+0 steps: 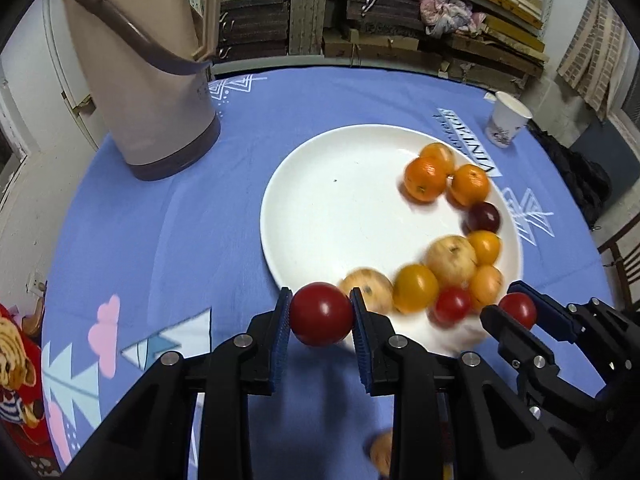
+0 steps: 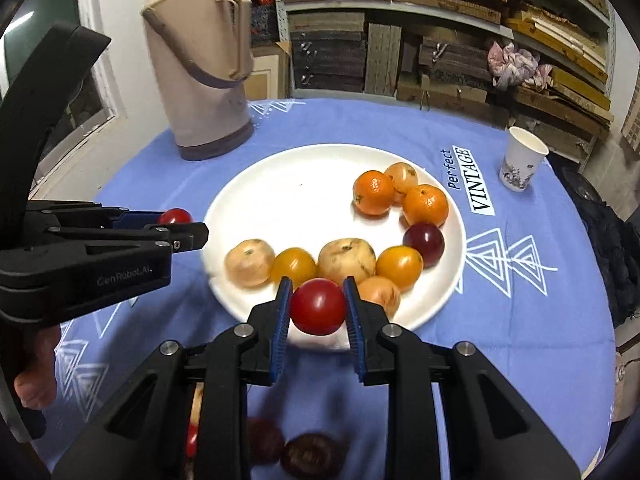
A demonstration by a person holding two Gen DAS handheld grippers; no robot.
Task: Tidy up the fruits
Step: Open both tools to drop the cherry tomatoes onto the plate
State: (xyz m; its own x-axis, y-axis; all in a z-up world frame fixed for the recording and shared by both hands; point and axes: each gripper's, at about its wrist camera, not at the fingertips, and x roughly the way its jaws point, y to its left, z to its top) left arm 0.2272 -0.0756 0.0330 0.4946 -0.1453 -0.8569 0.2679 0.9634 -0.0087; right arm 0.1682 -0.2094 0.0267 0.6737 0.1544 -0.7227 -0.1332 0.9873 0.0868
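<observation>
L gripper [image 1: 321, 314] & R gripper [image 2: 318, 307] each clamp a red tomato [image 1: 321, 314] at plate [image 1: 320, 208] near edge; risk: drop knocks piled fruit off rim.

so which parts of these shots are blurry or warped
Left wrist view: fruits on the plate smear with motion blur, while the held red tomato stays sharp. Right wrist view: dark fruit at the bottom is blurred; the shelves bow from fisheye distortion.
</observation>
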